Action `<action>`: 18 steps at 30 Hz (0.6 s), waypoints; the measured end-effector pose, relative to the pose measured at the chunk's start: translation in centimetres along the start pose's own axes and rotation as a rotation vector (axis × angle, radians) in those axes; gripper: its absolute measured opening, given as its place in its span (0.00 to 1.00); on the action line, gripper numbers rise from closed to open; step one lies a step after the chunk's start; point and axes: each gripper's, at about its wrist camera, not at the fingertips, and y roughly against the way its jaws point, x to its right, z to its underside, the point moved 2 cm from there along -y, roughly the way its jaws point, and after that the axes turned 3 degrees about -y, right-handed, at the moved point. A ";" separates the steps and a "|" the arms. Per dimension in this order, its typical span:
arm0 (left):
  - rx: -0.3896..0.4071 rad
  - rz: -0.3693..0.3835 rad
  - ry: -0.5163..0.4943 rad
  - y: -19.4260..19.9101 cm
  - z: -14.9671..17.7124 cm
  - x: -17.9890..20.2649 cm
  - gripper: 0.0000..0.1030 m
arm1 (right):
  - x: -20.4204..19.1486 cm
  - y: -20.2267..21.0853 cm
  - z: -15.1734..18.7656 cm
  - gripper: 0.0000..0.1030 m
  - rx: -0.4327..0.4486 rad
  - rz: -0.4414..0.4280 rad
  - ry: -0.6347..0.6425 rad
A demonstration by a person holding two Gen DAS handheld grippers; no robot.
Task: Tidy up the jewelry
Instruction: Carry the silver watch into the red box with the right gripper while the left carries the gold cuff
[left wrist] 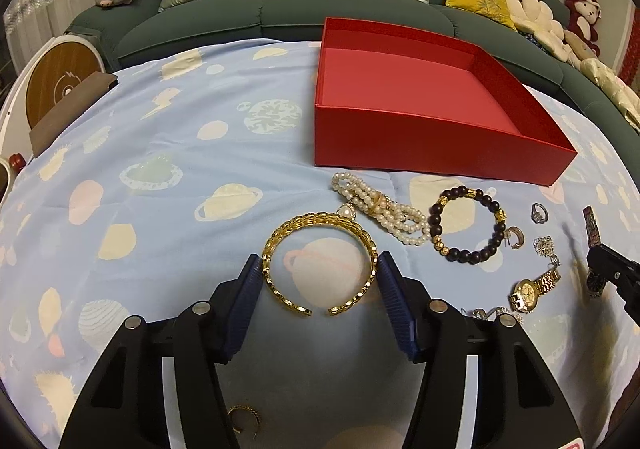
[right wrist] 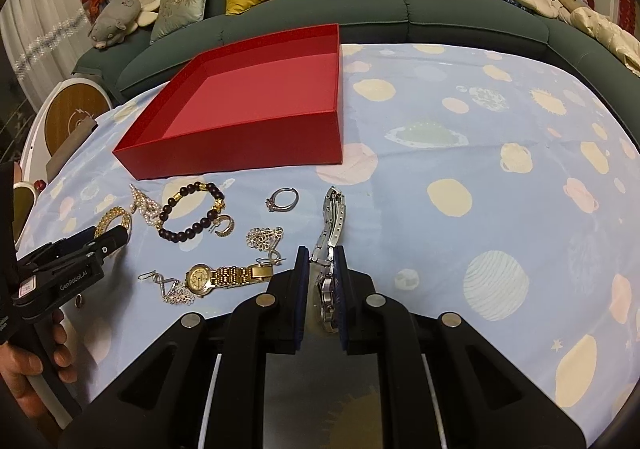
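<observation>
Gold cuff bracketed by left gripper (left wrist: 320,269); silver watch (right wrist: 330,249) clamped in right gripper (right wrist: 322,261).

Gold cuff (left wrist: 318,261) is seen flat on the worktop (left wrist: 180,153), its opening gap turned back toward the gripper, both blue pads at its outer sides, jaws half wide. Silver watch is pinched at the case, long axis running straight ahead, strap laid out beyond the fingertips. Red box (left wrist: 420,137) sits farther ahead, open side up.
</observation>
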 end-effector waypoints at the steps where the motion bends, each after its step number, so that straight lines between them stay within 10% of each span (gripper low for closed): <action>1: 0.009 0.005 -0.003 0.4 0.0 0.1 0.54 | -0.2 0.3 -0.1 0.11 0.006 -0.004 0.000; 18: 0.153 0.078 0.014 9.0 -0.7 -1.8 0.54 | -2.6 4.3 -1.0 0.05 0.091 -0.067 0.020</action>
